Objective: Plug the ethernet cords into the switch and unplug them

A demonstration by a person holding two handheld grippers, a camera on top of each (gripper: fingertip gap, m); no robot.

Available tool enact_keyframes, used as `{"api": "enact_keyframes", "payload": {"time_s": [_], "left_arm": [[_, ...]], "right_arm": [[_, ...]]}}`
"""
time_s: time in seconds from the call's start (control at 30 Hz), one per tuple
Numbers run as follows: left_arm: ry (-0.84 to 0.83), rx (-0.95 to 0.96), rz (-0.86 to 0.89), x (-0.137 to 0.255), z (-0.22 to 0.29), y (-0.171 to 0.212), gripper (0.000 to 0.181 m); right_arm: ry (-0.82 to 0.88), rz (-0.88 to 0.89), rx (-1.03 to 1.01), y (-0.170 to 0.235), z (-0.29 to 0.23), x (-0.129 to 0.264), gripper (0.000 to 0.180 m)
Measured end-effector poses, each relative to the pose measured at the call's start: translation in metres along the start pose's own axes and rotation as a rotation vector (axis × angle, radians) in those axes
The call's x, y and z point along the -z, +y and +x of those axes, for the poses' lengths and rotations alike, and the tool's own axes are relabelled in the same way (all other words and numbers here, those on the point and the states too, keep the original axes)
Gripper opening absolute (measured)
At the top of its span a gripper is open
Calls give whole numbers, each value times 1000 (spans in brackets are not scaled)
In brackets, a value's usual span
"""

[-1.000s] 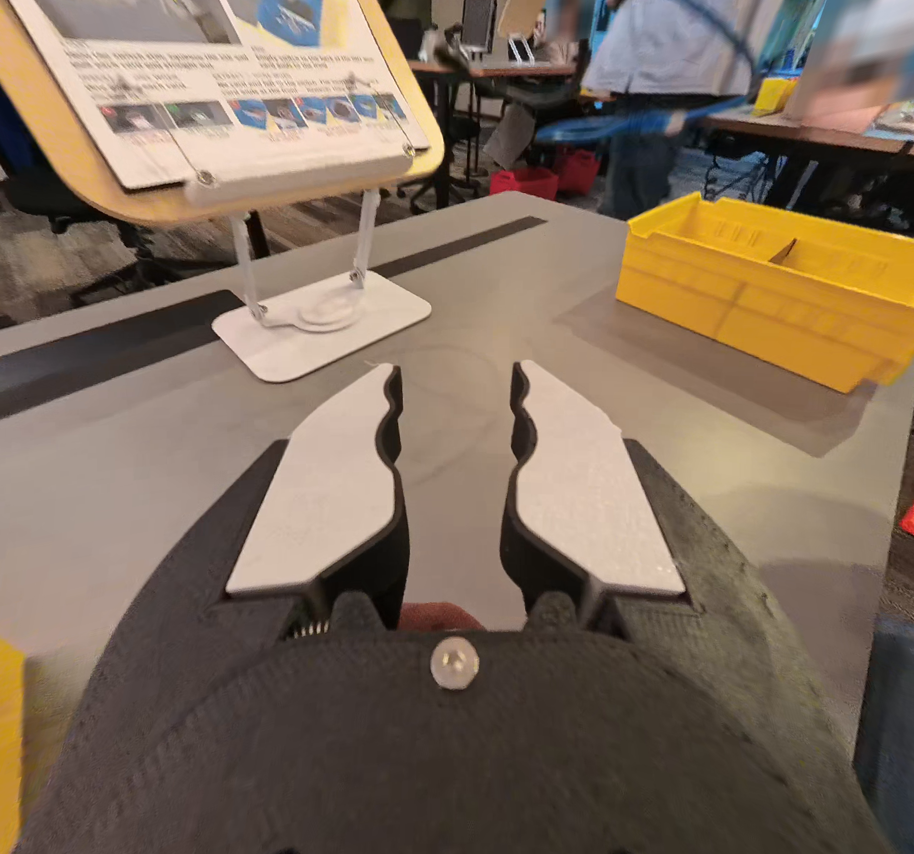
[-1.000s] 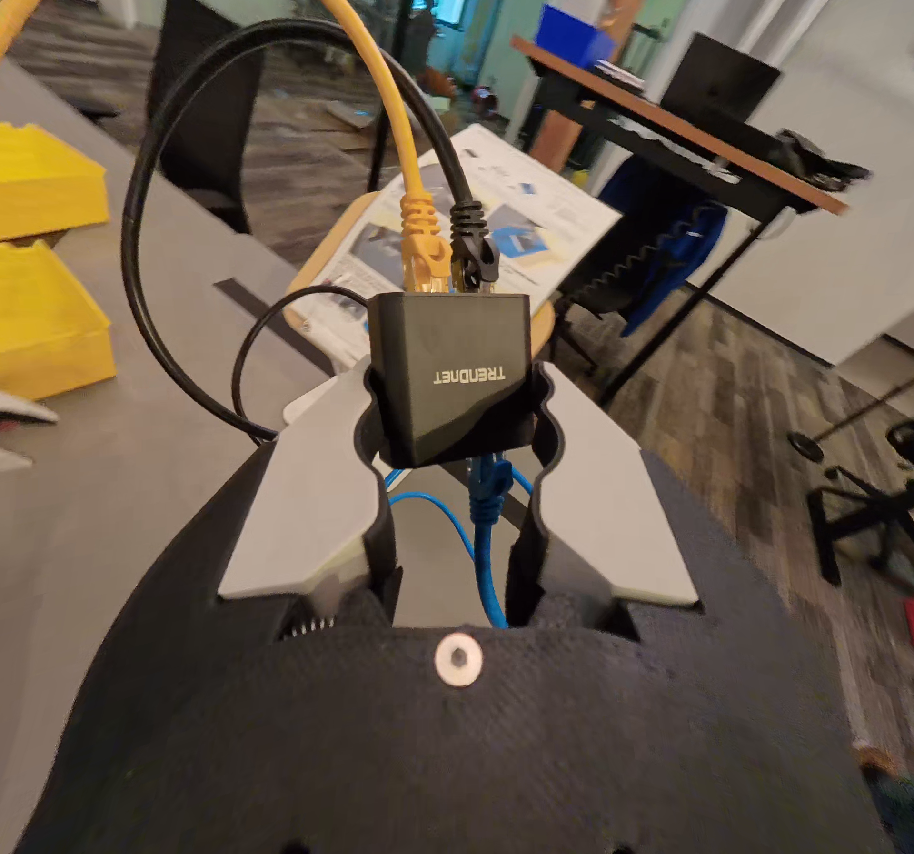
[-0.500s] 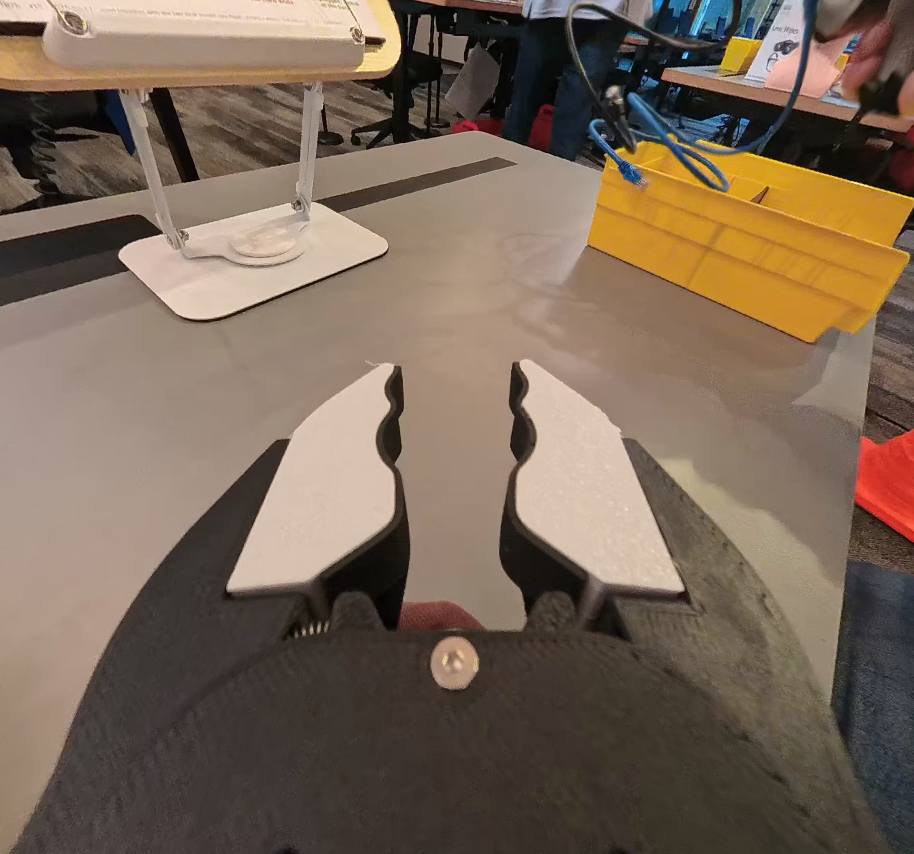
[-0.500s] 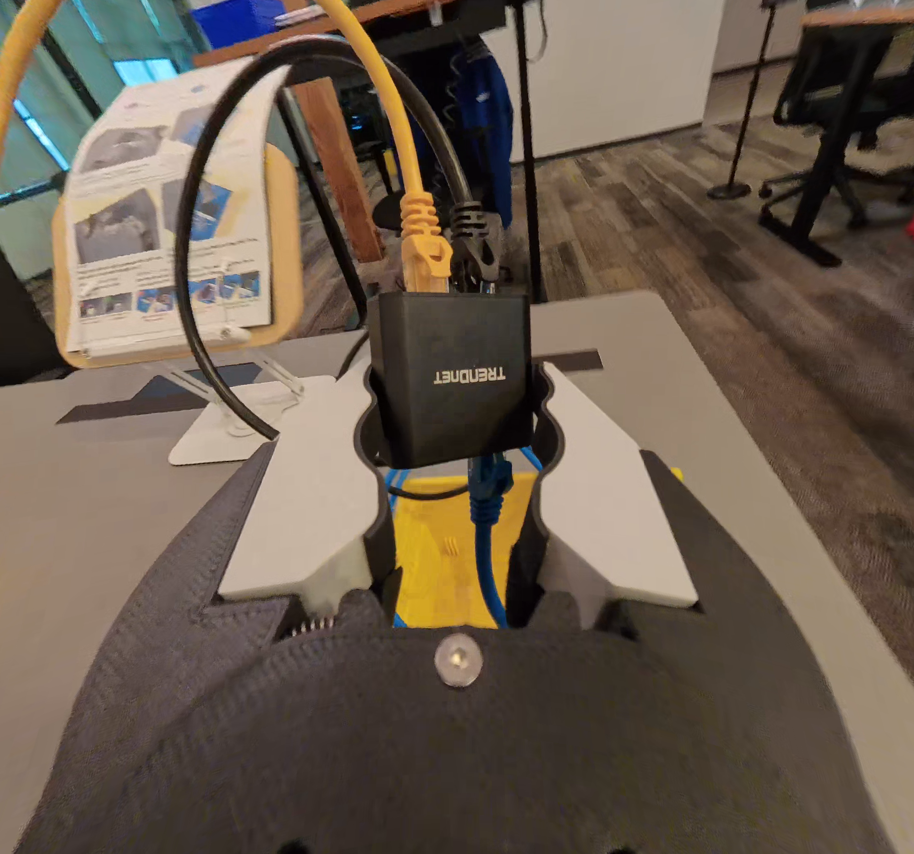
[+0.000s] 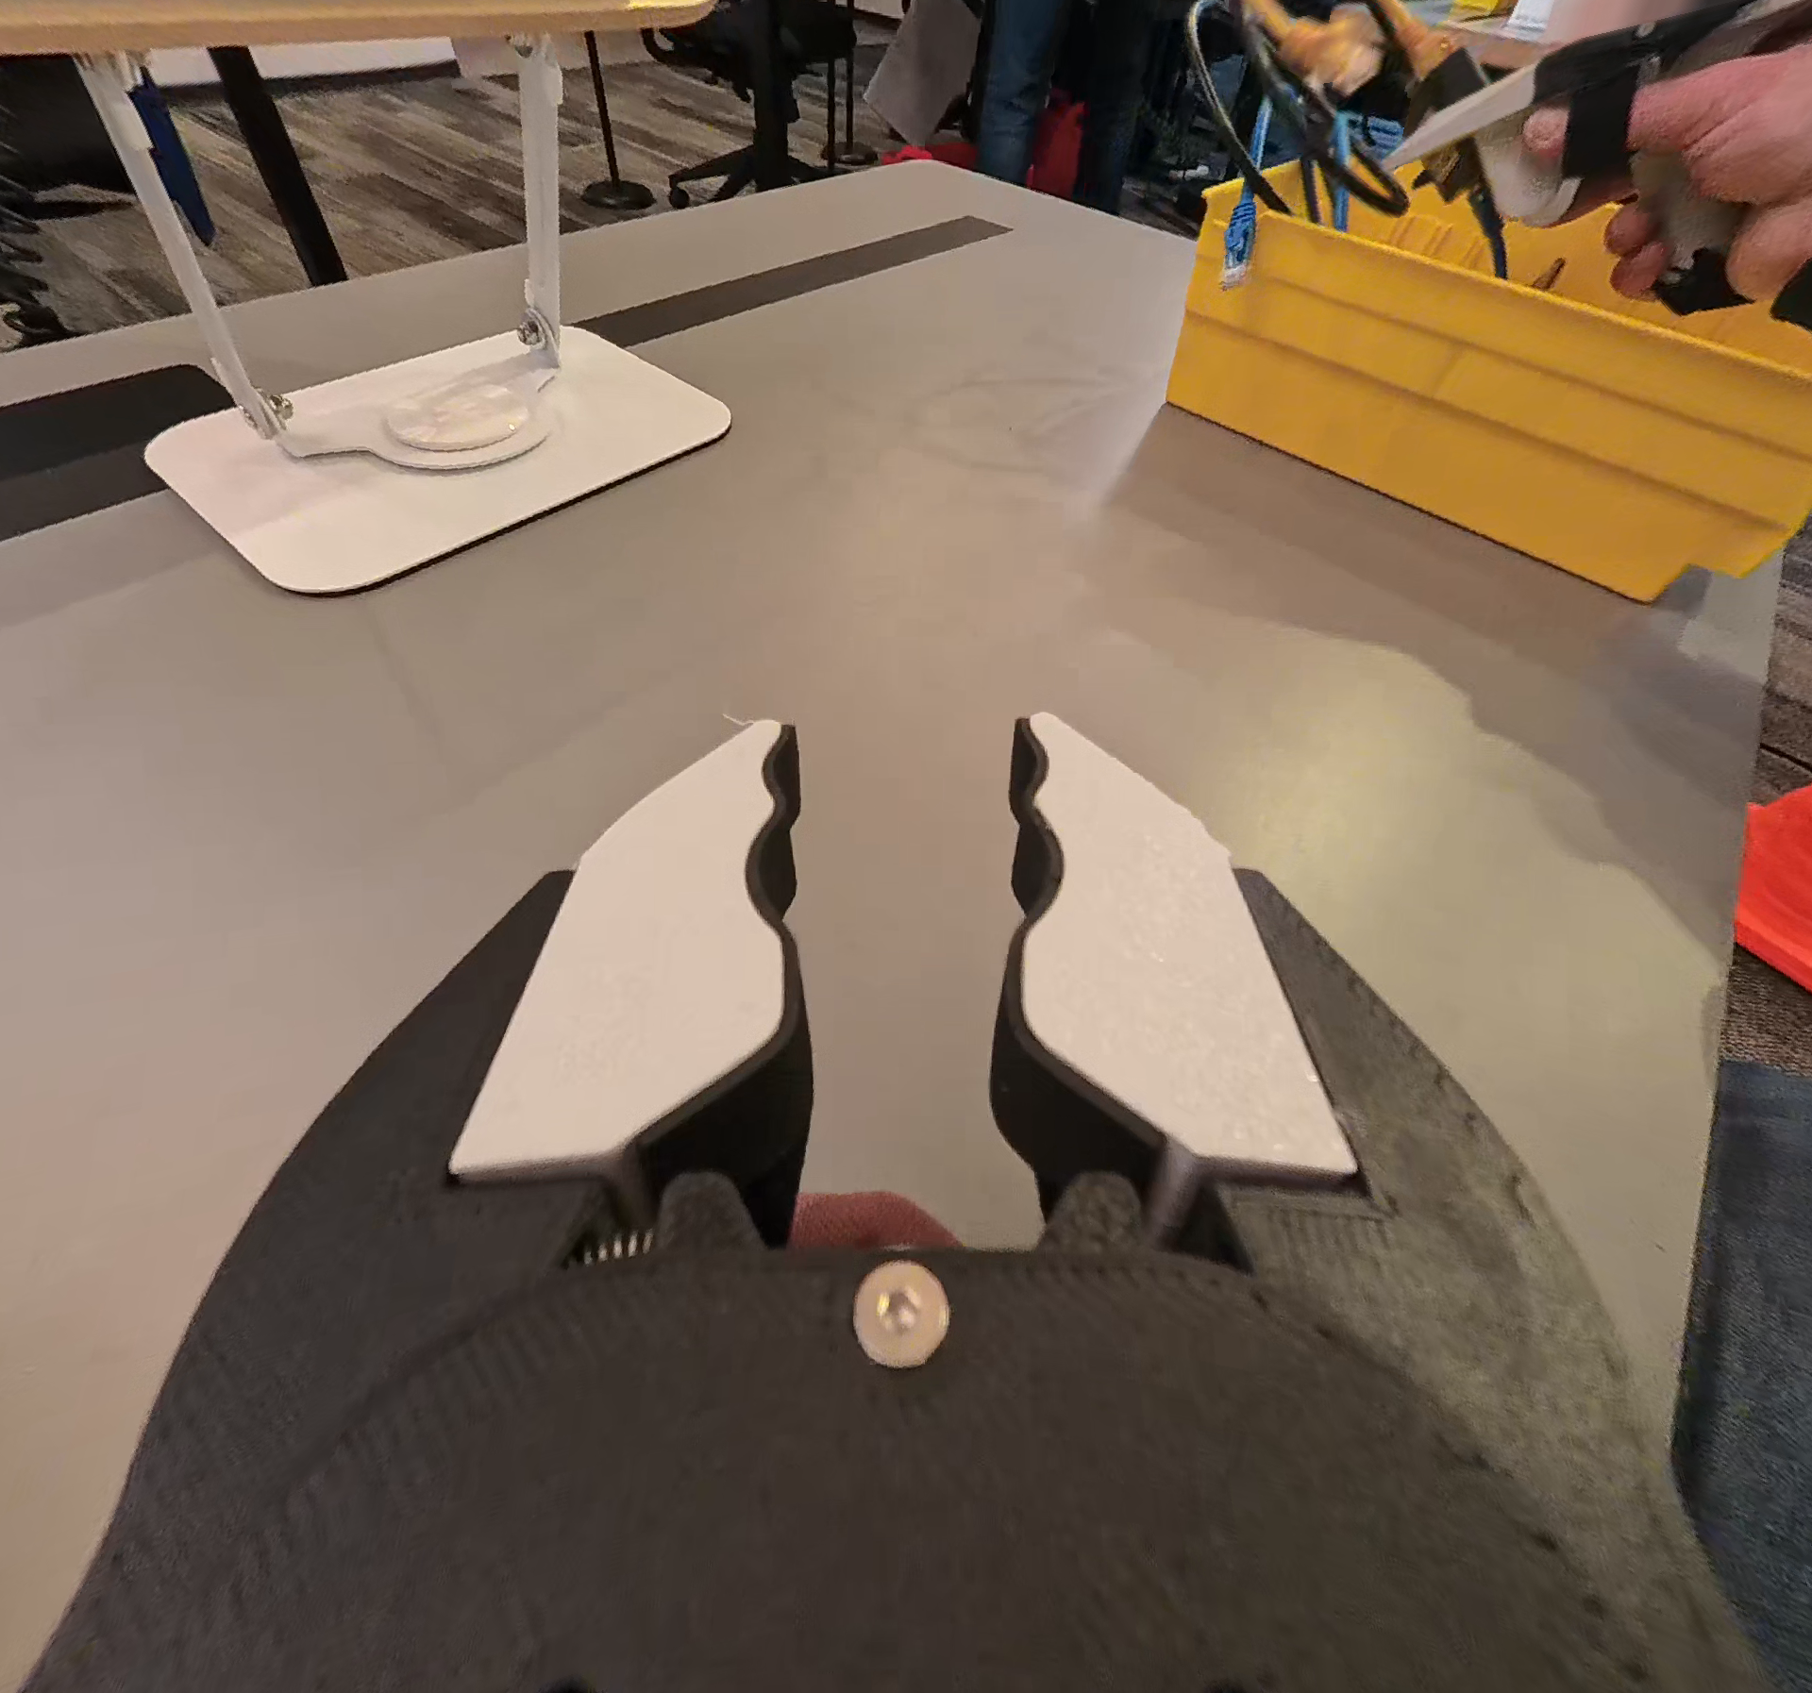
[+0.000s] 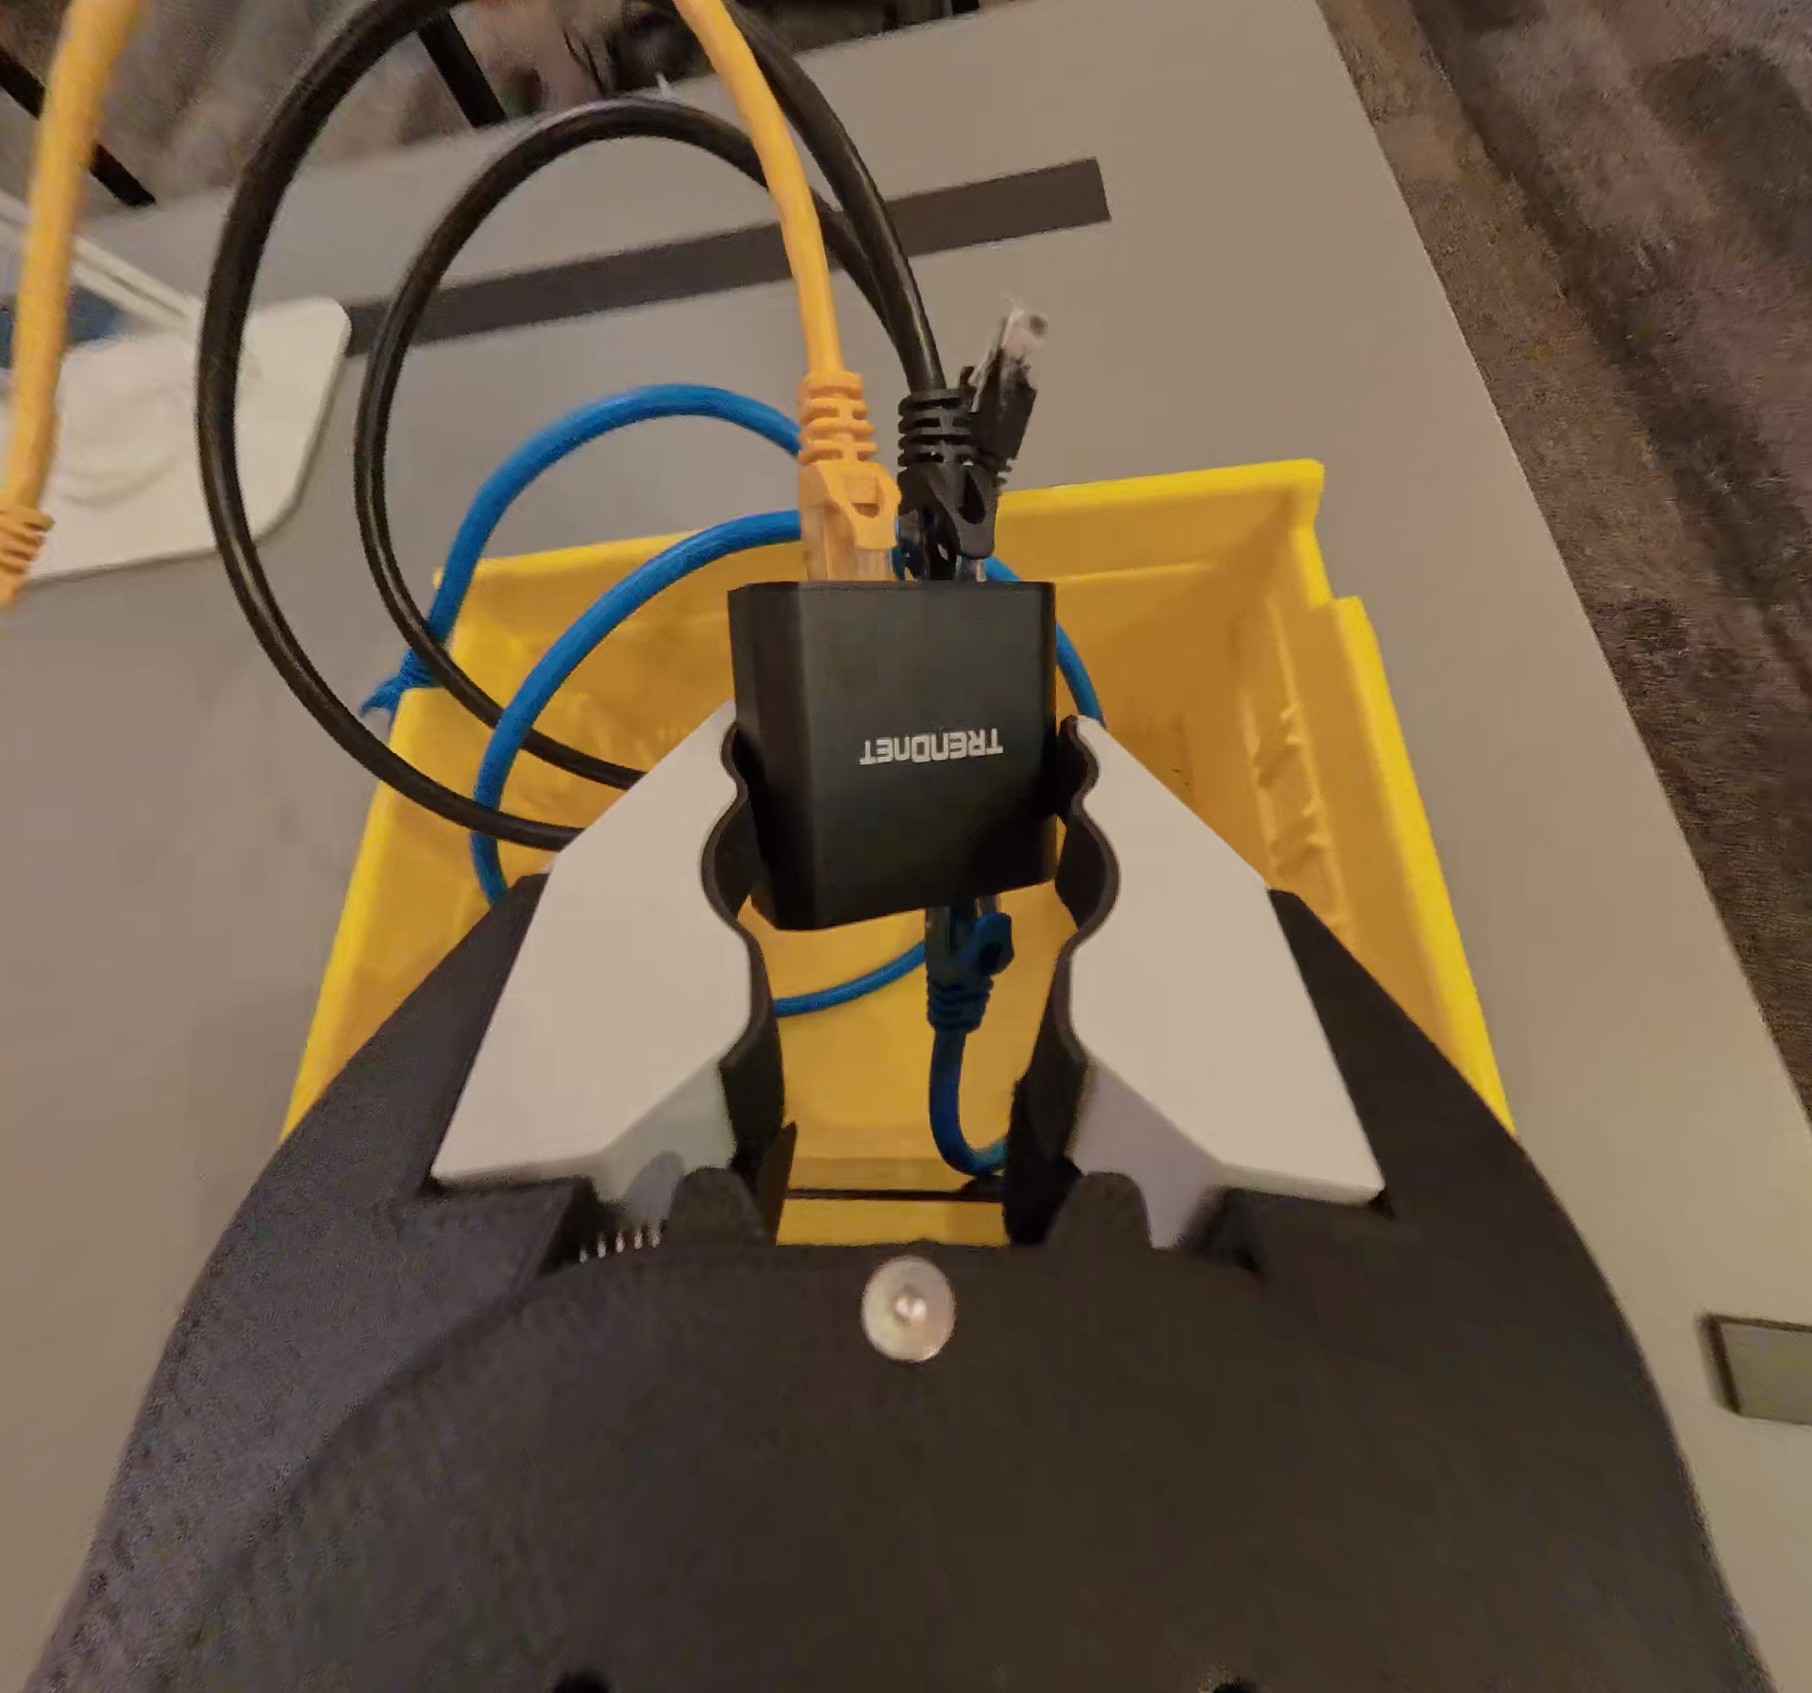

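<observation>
My right gripper is shut on a small black switch and holds it in the air over a yellow bin. A yellow cord and a black cord are plugged into the switch's far side. A blue cord is plugged into its near side and loops down into the bin. The black cord's free plug hangs beside the switch. My left gripper is open and empty, low over the grey table. The left wrist view shows the right gripper with the cords above the bin.
A white stand holding a board with a printed sheet stands at the back left of the table. A dark strip runs across the table's far side. The table edge lies to the right, with something red on the floor beyond. One gripper's finger ends stand about 50 cm off the other's.
My right gripper has tilted down and moved over the yellow bin with the switch and cords. My left gripper has sunk lower and closer to the table, still open.
</observation>
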State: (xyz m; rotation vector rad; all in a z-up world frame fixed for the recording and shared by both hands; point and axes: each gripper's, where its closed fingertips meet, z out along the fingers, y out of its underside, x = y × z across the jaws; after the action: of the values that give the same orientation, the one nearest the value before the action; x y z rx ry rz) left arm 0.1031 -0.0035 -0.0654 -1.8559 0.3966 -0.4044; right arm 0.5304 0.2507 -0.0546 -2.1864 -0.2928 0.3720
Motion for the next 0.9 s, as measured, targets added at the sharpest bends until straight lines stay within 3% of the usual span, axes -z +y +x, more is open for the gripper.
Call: {"api": "enact_keyframes", "payload": {"time_s": [0.23,0.43,0.6,0.77,0.9], "left_arm": [[-8,3,-11,-1,-4,5,41],[-8,2,-21,-2,-5,9,41],[-8,-4,-27,-3,-4,10,41],[-18,-30,-25,1,-4,5,43],[-33,-47,-26,7,-8,-3,45]], "right_arm": [[80,-216,109,20,14,-24,59],[99,-515,243,67,17,-45,58],[116,-674,342,73,18,-56,58],[67,-693,367,65,12,-49,61],[12,-646,378,53,1,-34,79]]}}
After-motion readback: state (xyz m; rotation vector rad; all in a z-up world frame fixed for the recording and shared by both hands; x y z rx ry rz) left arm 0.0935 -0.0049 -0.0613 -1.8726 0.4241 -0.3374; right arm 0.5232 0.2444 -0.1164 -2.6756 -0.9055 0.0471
